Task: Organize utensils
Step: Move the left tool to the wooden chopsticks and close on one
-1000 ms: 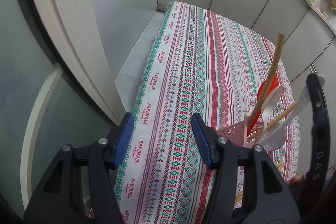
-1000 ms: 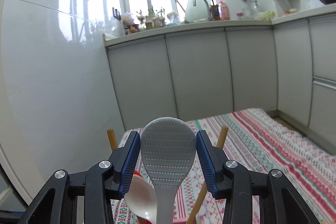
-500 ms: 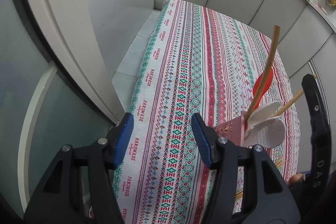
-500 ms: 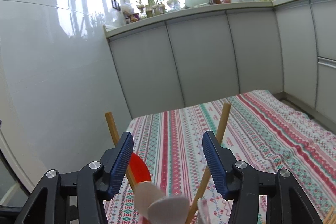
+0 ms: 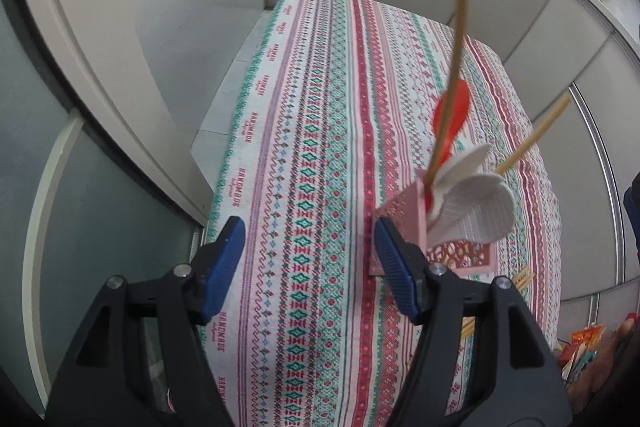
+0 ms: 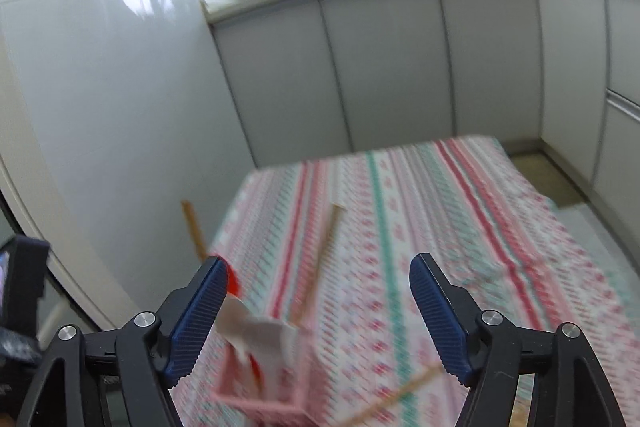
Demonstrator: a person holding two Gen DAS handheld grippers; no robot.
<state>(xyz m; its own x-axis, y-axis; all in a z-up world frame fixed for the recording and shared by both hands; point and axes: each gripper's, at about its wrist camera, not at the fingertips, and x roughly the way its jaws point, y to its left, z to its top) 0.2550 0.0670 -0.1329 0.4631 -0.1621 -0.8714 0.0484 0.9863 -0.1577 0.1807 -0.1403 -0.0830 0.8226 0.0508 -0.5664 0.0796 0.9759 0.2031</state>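
Holder (image 5: 416, 219) first, from the left wrist view: the pink perforated caddy stands on the striped tablecloth (image 5: 316, 131), just beyond the left gripper's (image 5: 306, 245) right finger, and it is already well stocked, with a red spoon (image 5: 450, 119), two white rice paddles (image 5: 472, 211) fanning out to the right and two wooden sticks (image 5: 456, 67) poking up above the rest. The left gripper hangs over bare cloth with its blue pads spread wide and nothing between them. Low on the right, near the table edge, a few chopsticks (image 5: 522, 277) lie flat beside the caddy, so there looks to be more to gather. Over to the right wrist view, blurred with motion: the right gripper (image 6: 316, 303) is also parted wide and empty, above and behind the holder (image 6: 260, 395), where a white paddle (image 6: 256, 337) and a wooden stick (image 6: 320, 267) show between the fingers. A pale stick (image 6: 400, 395) lies on the cloth by the right finger, outside the caddy. My read: most utensils are stowed upright, and the loose sticks on the cloth are what is left to collect.
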